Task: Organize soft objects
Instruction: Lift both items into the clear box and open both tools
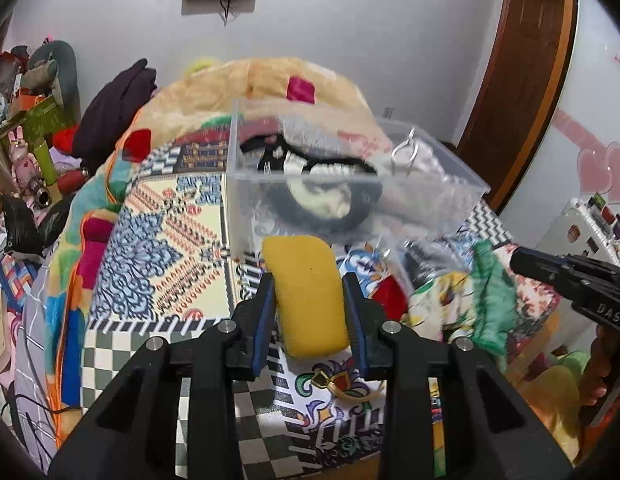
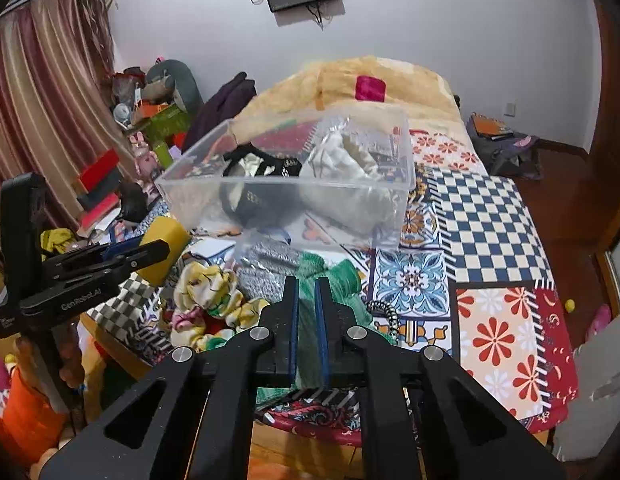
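A: From the left wrist view, the left gripper (image 1: 310, 304) pinches the sponge (image 1: 306, 292) between its pads, on the bedspread (image 1: 158, 240) just before the bin (image 1: 350, 184).

B: So the pick-up step is in hand?

A: It looks so. The bin already holds soft things.

B: And the right wrist view?

A: The right gripper (image 2: 306, 320) is pressed together on the green cloth (image 2: 334, 276), beside the floral cloth (image 2: 206, 292). The next move likely calls for lifting both over the bin's rim, then letting go.
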Demonstrator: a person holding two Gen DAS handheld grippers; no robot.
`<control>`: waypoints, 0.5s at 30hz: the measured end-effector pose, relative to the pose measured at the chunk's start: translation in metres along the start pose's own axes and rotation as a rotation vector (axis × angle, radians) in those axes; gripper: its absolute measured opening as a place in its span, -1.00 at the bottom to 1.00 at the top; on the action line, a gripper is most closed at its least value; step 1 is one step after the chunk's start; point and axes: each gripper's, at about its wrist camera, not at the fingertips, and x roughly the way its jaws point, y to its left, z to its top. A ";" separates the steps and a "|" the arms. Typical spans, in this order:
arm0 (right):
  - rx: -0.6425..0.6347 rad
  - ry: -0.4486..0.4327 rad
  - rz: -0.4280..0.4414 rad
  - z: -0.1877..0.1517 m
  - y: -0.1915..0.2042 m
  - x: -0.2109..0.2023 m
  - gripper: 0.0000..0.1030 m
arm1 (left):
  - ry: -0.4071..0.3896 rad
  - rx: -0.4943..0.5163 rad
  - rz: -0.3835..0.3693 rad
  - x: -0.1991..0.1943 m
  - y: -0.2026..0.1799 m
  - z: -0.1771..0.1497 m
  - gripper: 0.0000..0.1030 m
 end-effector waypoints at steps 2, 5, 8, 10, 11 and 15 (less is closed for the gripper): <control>-0.023 -0.006 -0.023 0.001 0.003 -0.001 -0.86 | -0.019 0.001 -0.004 -0.007 -0.001 0.003 -0.36; -0.029 0.003 -0.043 0.000 0.005 0.003 -0.72 | -0.038 0.006 -0.007 -0.015 -0.003 0.005 -0.36; 0.004 0.047 -0.038 -0.001 0.002 0.014 0.05 | -0.038 0.011 -0.014 -0.016 -0.006 0.005 -0.36; 0.012 0.065 -0.029 -0.003 0.000 0.021 0.05 | -0.033 0.018 -0.013 -0.014 -0.007 0.004 -0.36; 0.010 0.072 -0.031 -0.004 0.000 0.024 0.05 | -0.030 0.020 -0.012 -0.013 -0.008 0.003 -0.36; 0.003 0.099 -0.037 -0.007 -0.001 0.035 -0.41 | -0.018 0.025 -0.015 -0.009 -0.010 0.000 -0.36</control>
